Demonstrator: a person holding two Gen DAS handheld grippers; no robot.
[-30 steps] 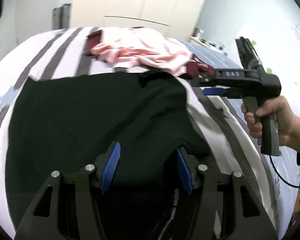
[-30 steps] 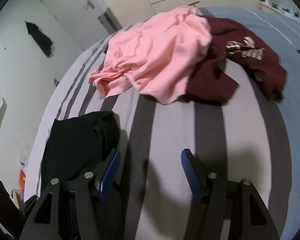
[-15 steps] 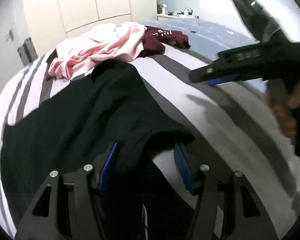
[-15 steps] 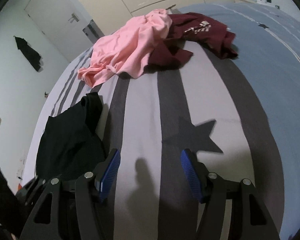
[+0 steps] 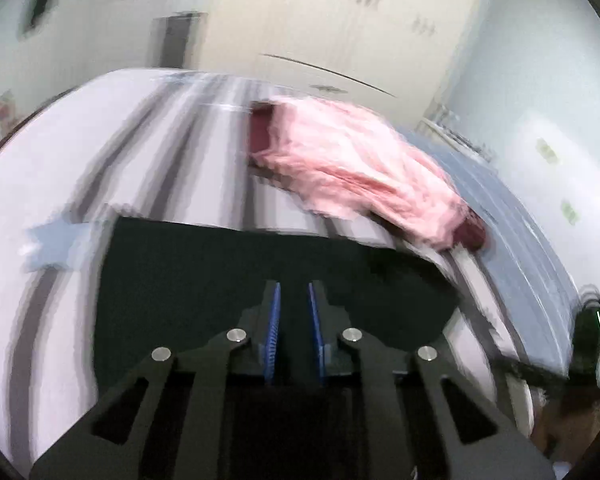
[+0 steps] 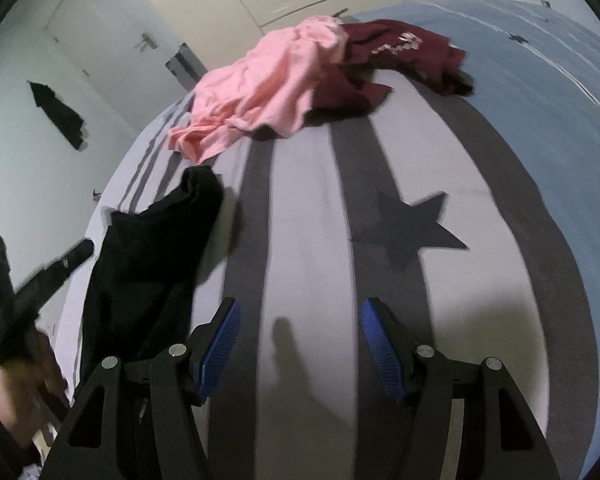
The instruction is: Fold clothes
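Left wrist view: the left gripper has just been closing to a narrow gap over the black garment; blur hides whether cloth is pinched. The right gripper stands wide and empty over bare striped bed, the pink garment and maroon garment toward the far edge.

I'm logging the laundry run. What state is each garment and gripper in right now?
black garment: partly folded on the bed, unheld
pink garment: crumpled heap, over the maroon one
maroon garment: crumpled, unfolded
left gripper: jaws just closing, nearly shut, nothing visibly between them
right gripper: open, empty
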